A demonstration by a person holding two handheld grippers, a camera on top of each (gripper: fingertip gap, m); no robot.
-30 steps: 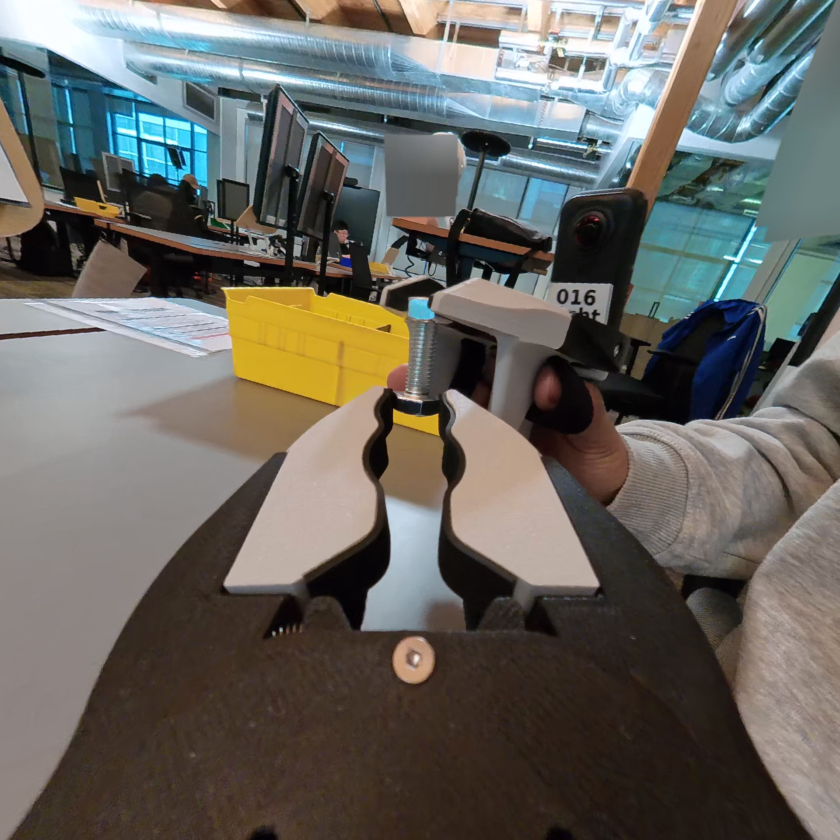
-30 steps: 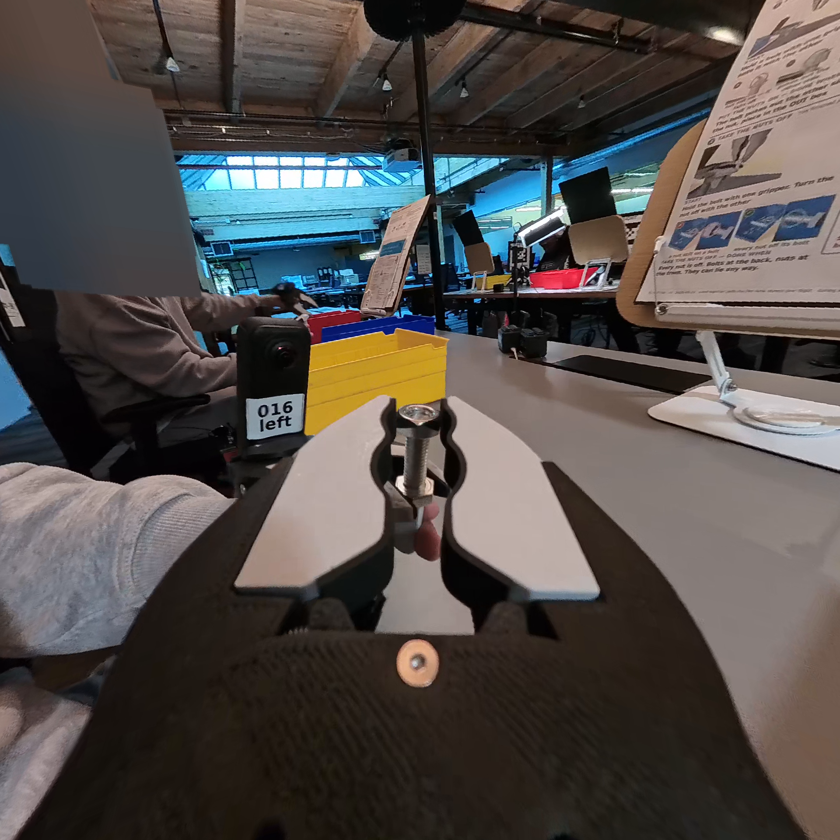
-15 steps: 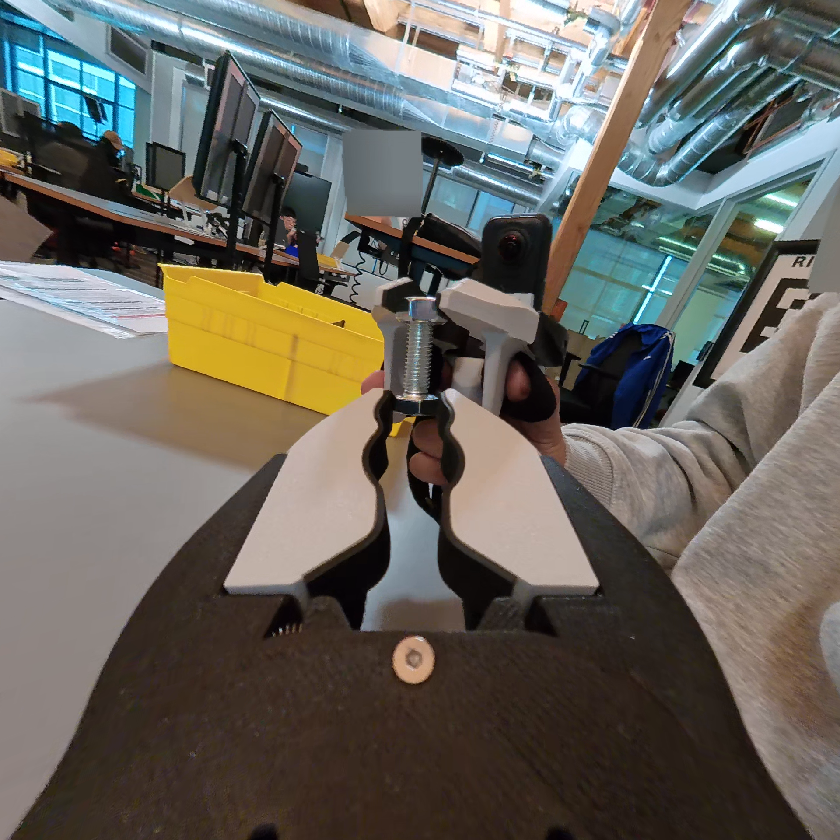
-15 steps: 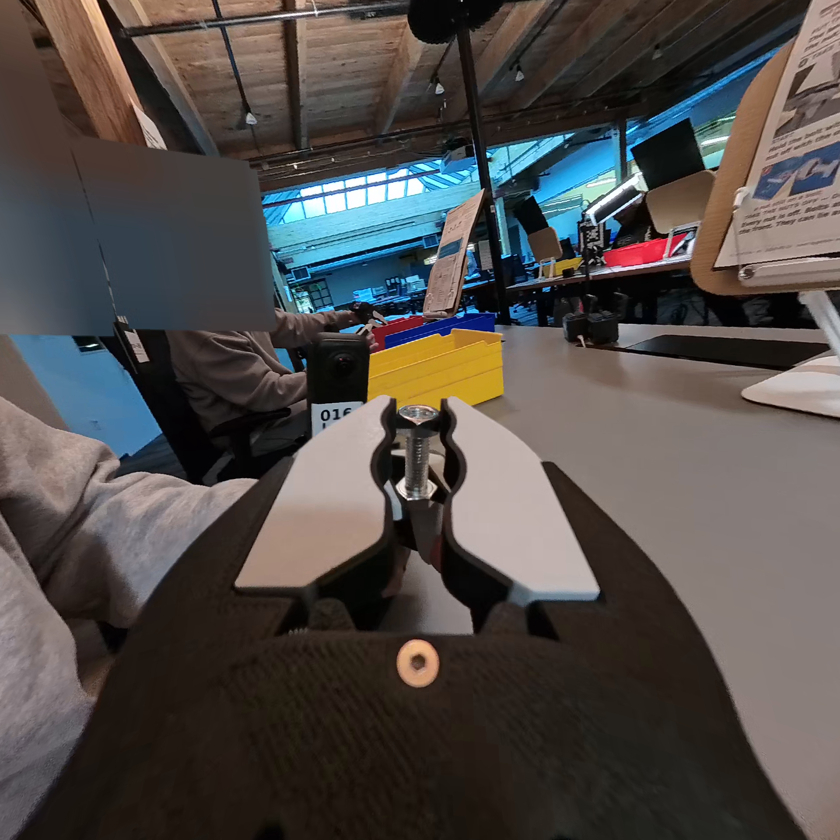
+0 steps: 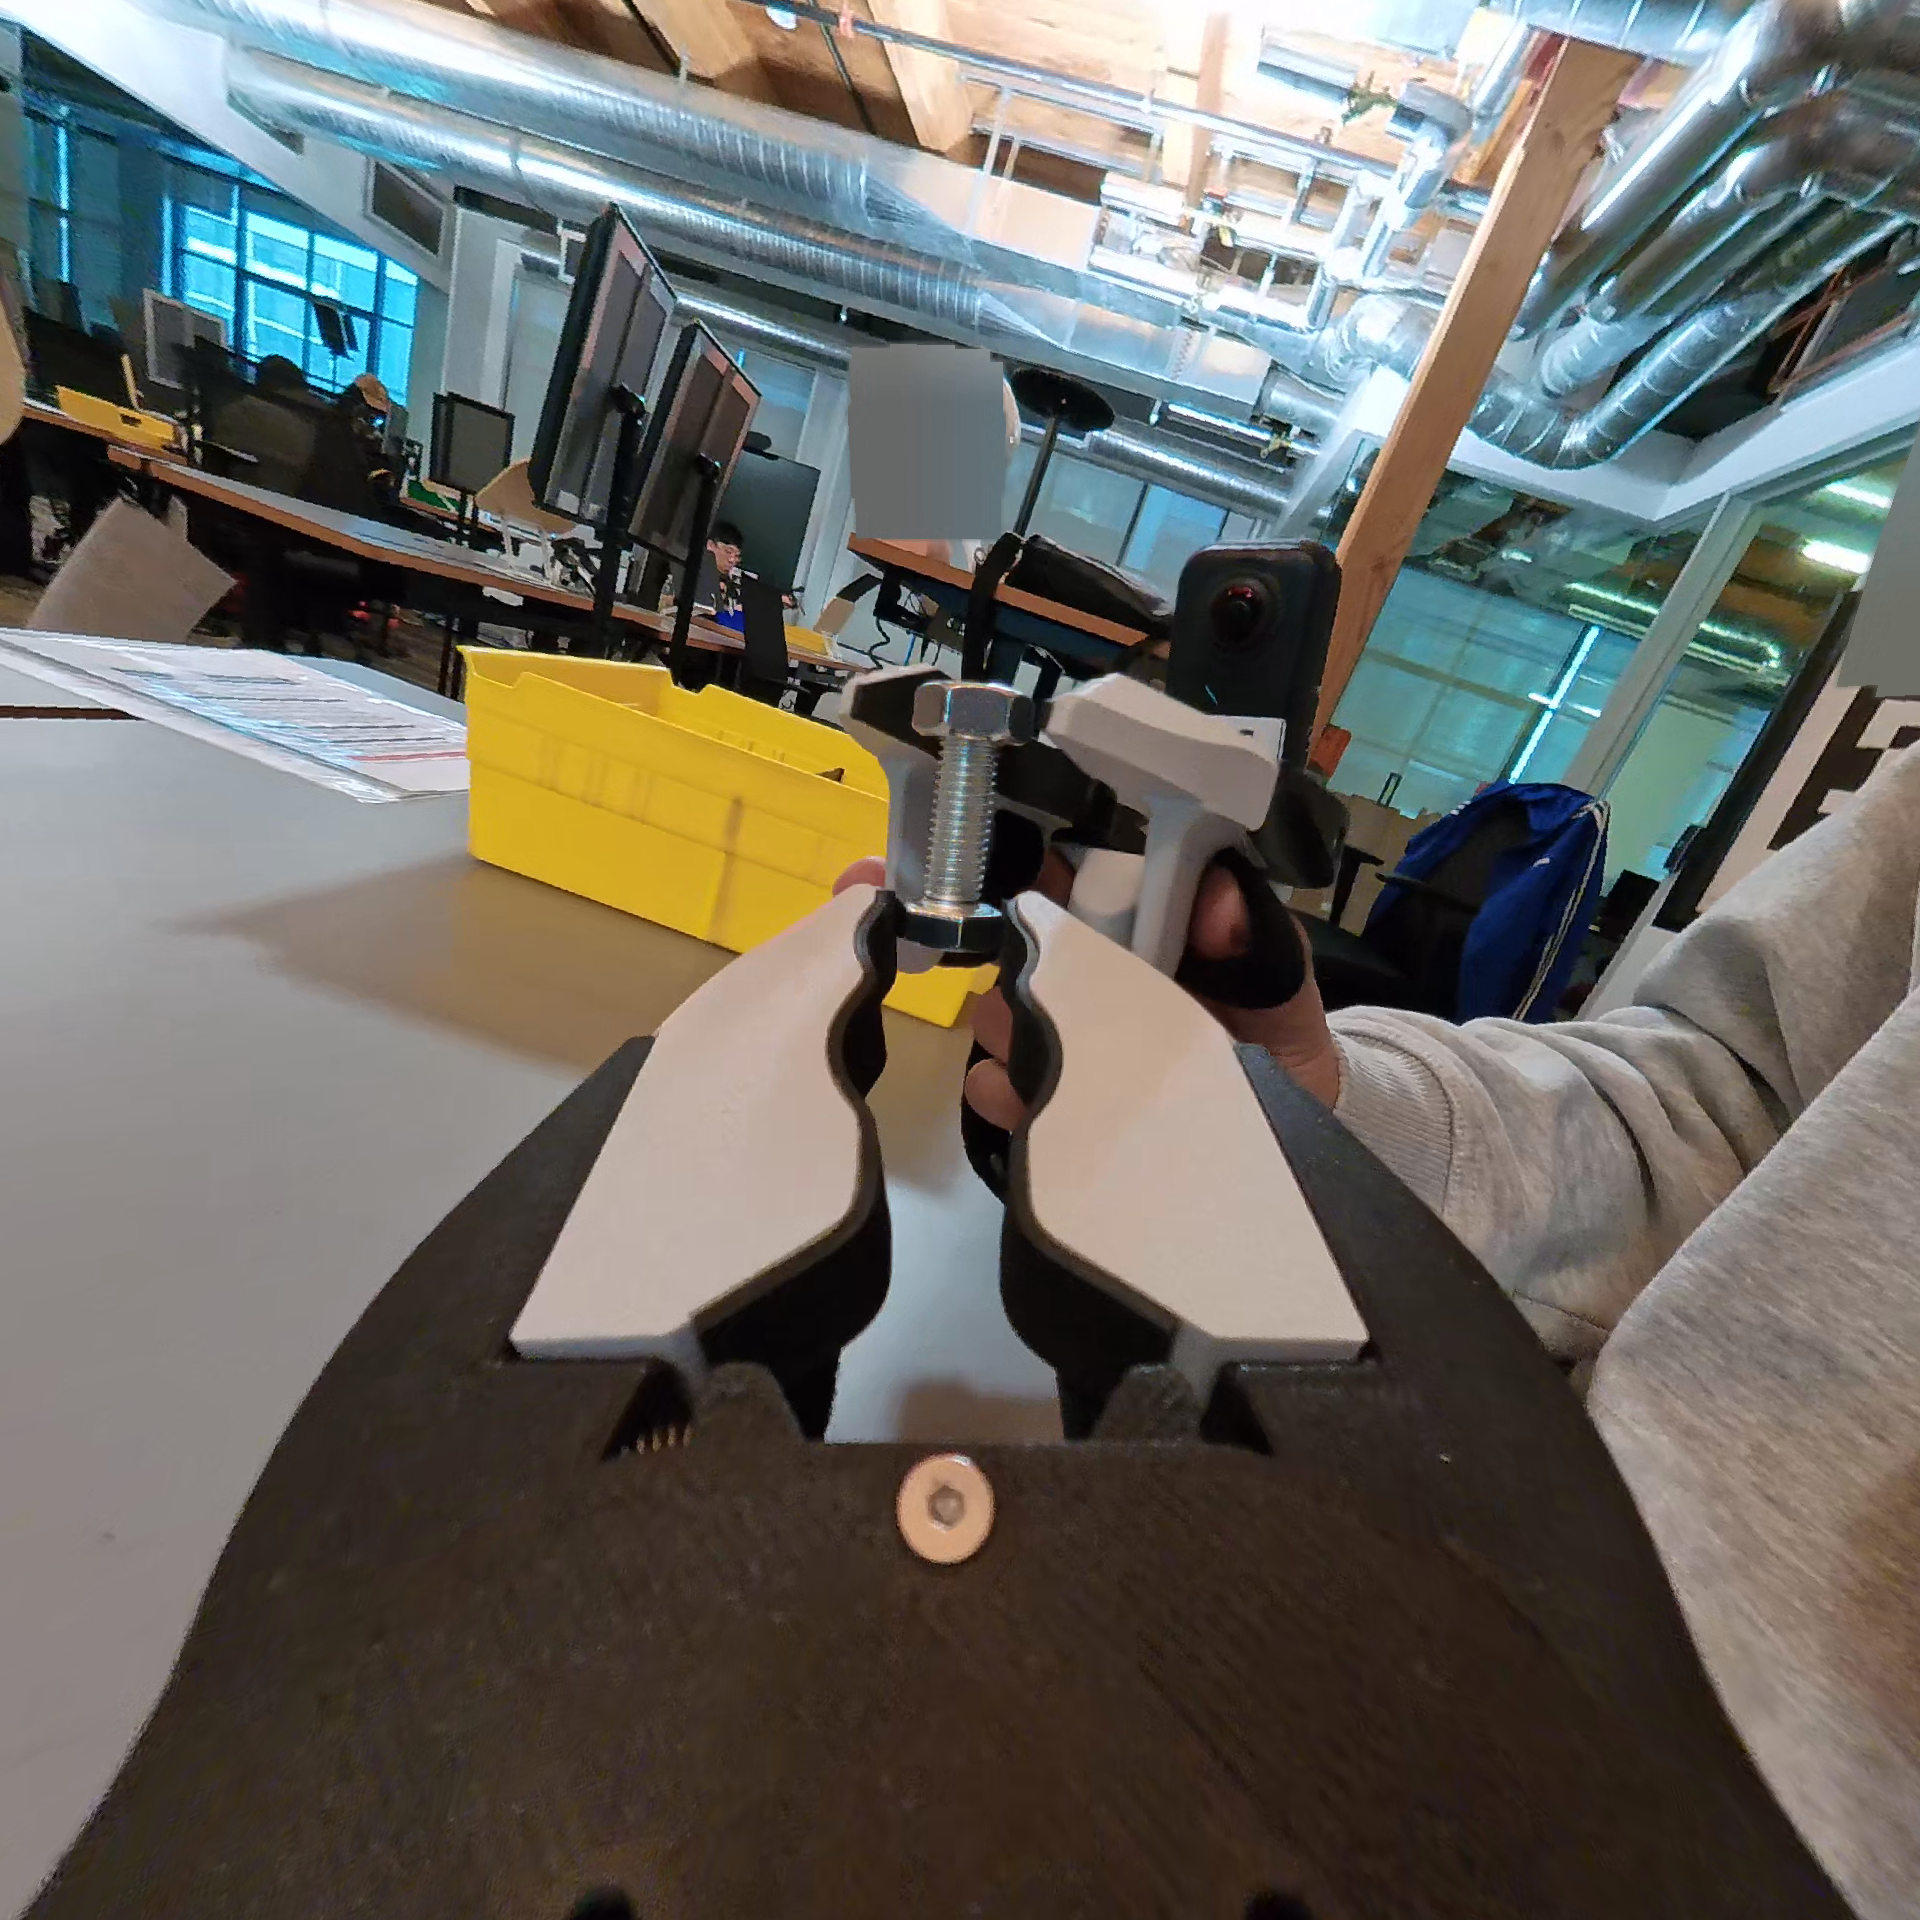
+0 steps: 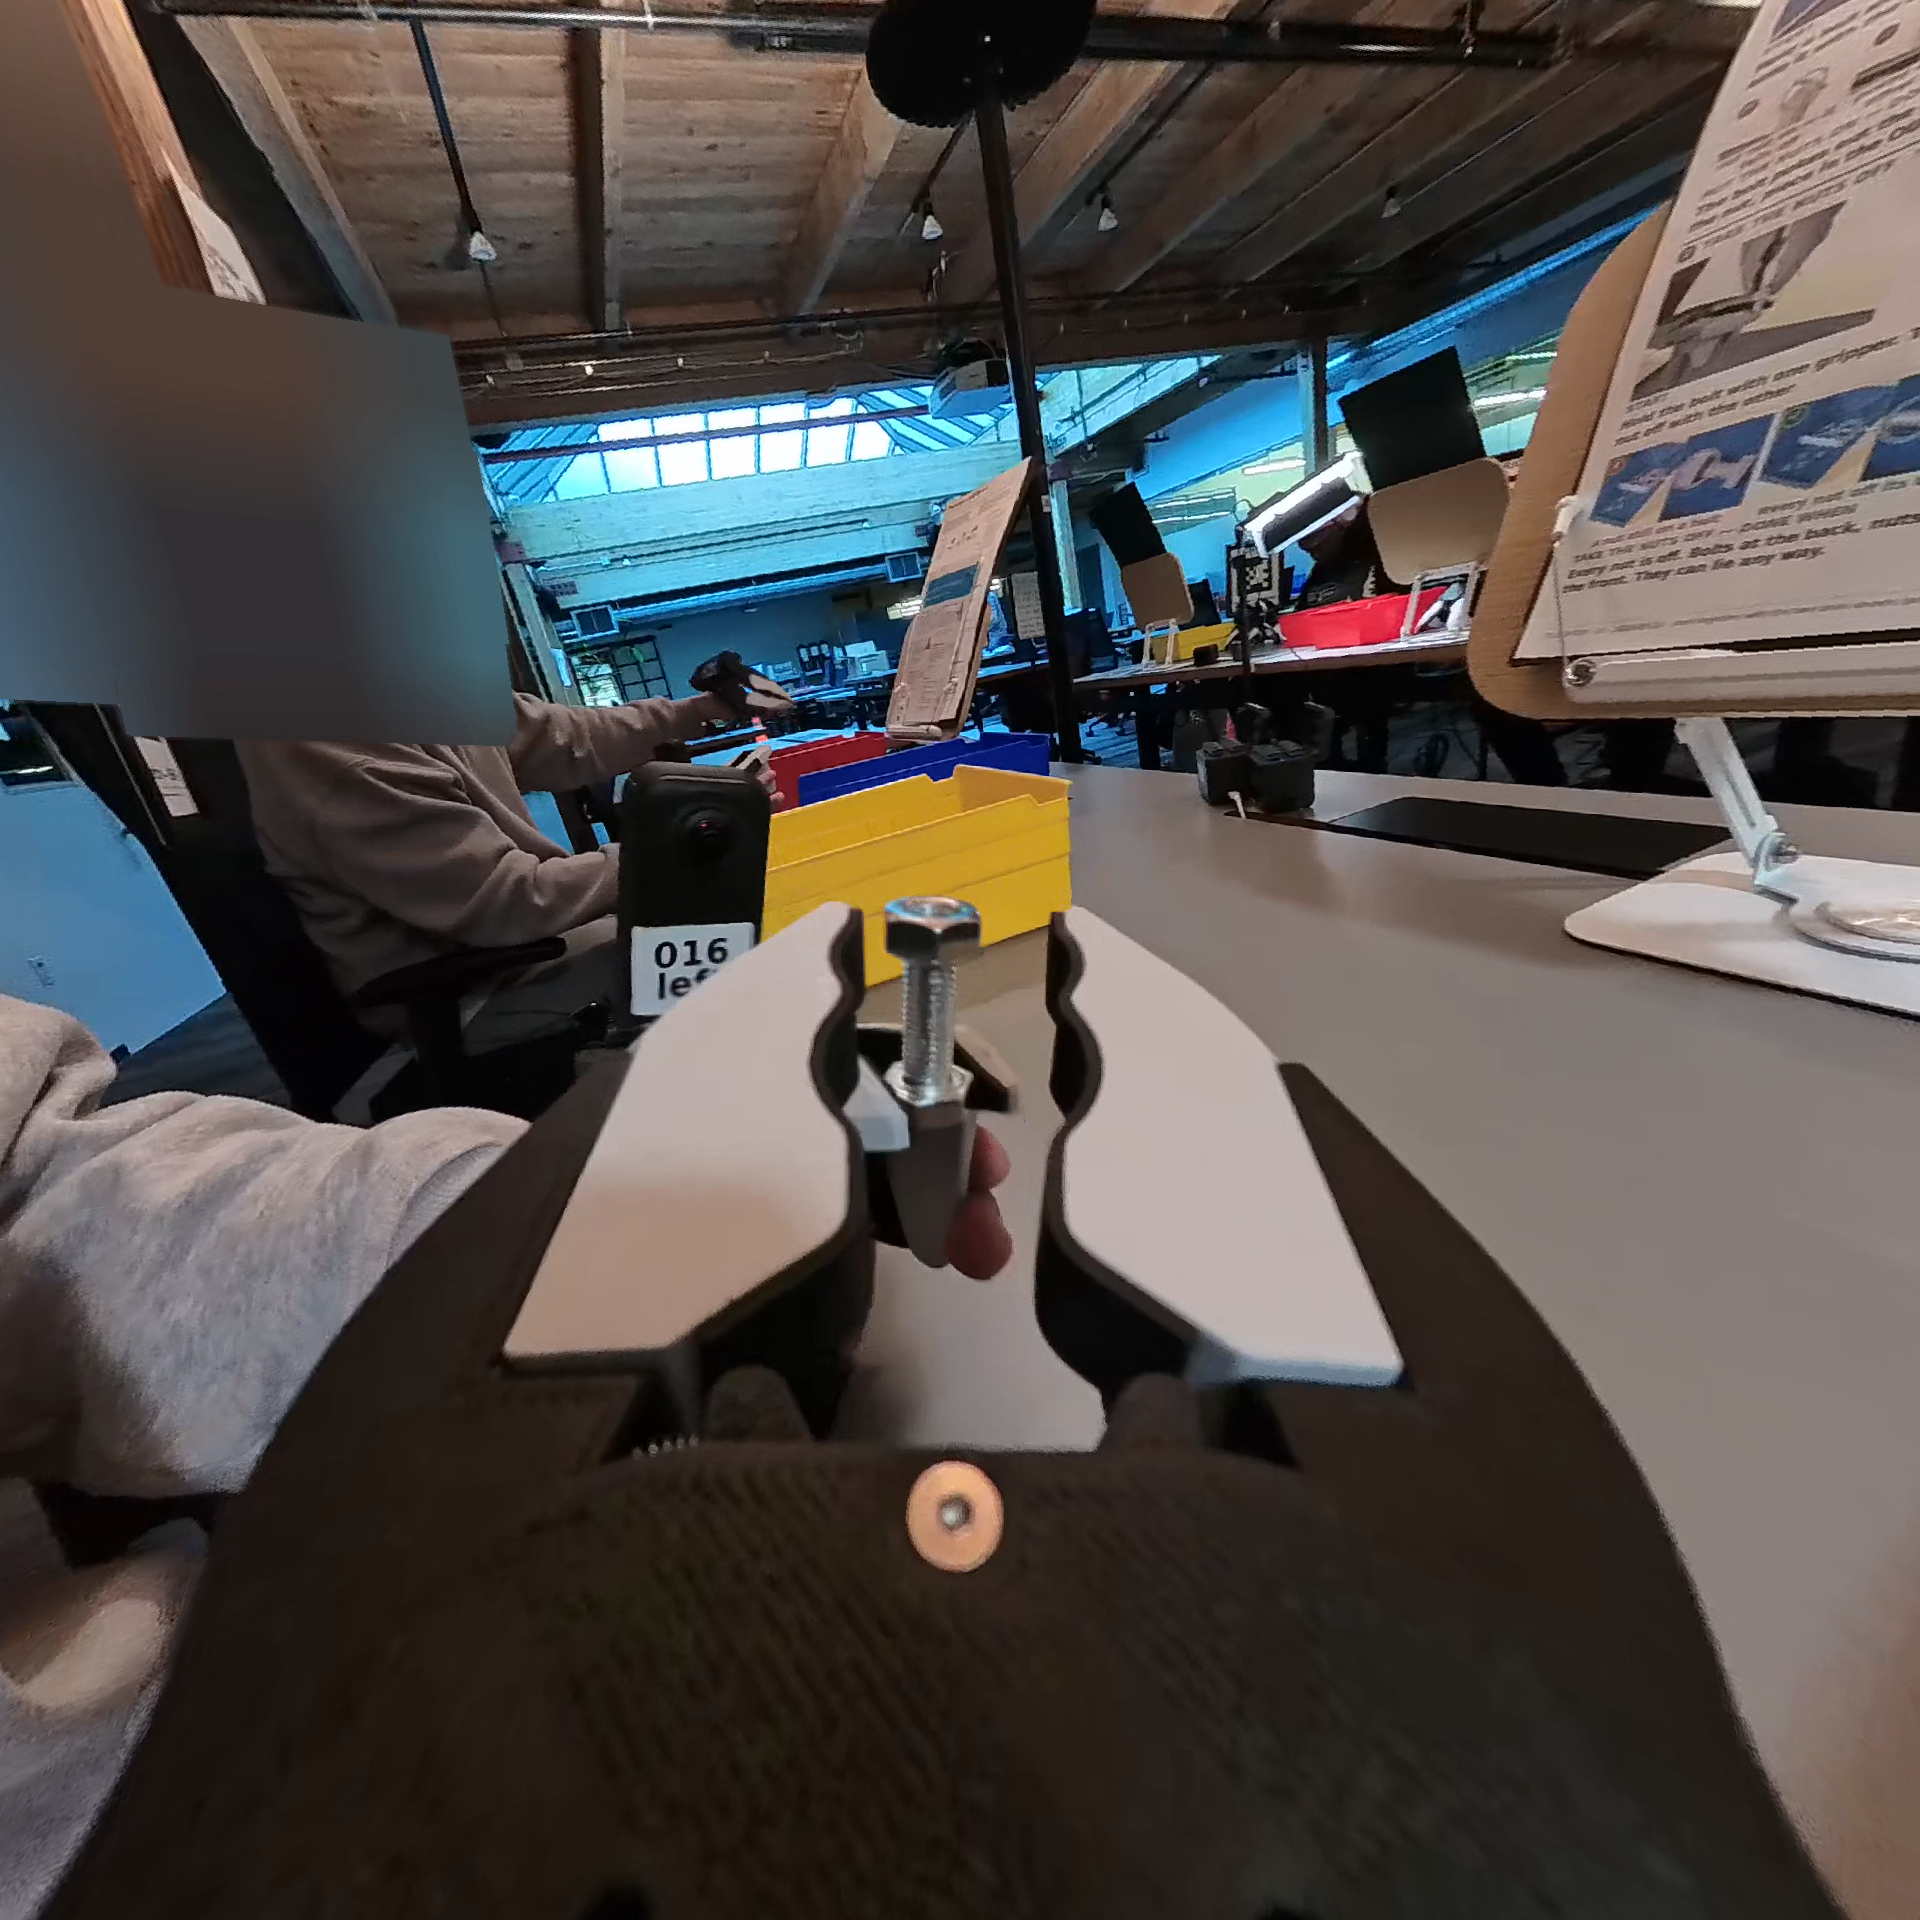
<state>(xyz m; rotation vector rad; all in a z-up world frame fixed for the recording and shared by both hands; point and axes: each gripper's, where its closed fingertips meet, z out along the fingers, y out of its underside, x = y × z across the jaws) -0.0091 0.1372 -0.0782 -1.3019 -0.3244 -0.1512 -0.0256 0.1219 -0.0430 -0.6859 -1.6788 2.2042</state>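
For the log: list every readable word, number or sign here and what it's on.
I won't quote any writing; it stands on:
White sticker on the black camera: legible.
Instruction sheet on its stand: partly legible.
Sheet on the table: blurred.
Black-and-white sign: cut off.
Brown board: too small.

My left gripper (image 5: 945,925) pinches a hex nut (image 5: 948,925) between its fingertips, and the bolt (image 5: 961,805) threaded through that nut stands upright above it, hexagonal head on top. My right gripper (image 5: 982,717) sits just beyond the bolt, its two fingertips flanking the bolt head with gaps on both sides, a black camera (image 5: 1252,644) mounted behind it. To the left of the bolt and farther back, a yellow bin (image 5: 644,800) rests on the grey table (image 5: 260,1091).
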